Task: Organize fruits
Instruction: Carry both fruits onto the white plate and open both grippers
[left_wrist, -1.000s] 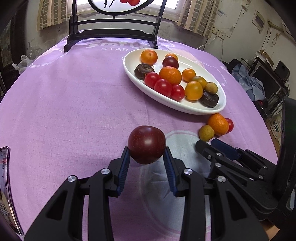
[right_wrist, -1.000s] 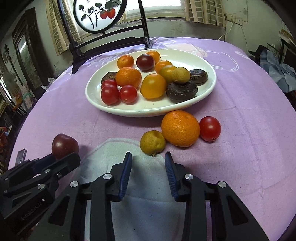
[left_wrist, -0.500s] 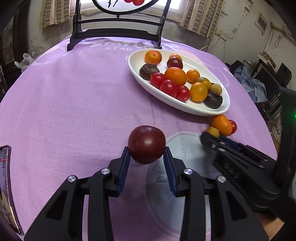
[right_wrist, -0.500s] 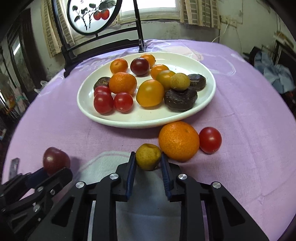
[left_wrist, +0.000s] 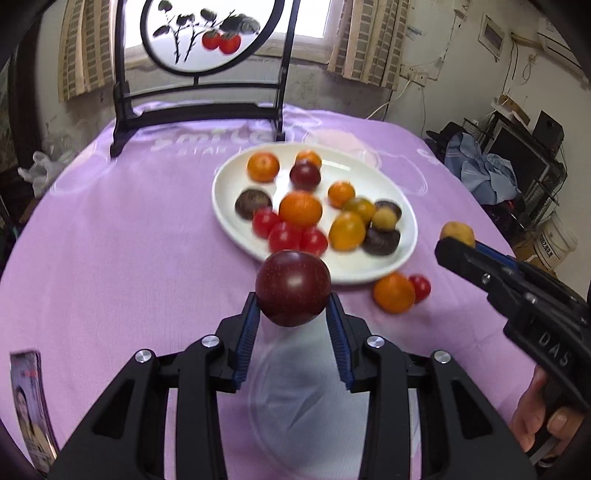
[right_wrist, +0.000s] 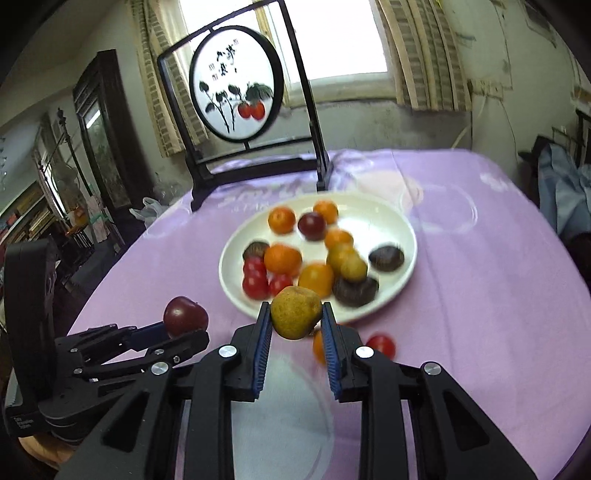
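The left gripper (left_wrist: 291, 317) was held above the counter (left_wrist: 129, 258), pointing at the white plate (left_wrist: 406, 236), fingers clamped on a dark plum (left_wrist: 292, 288). Beside it, the right gripper (right_wrist: 295, 332) pinched a yellow-green fruit (right_wrist: 295, 312) before the plate's near rim.

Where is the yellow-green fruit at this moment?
The yellow-green fruit is clamped in the right hand-held gripper, lifted off the purple cloth, in front of the white plate's near rim.
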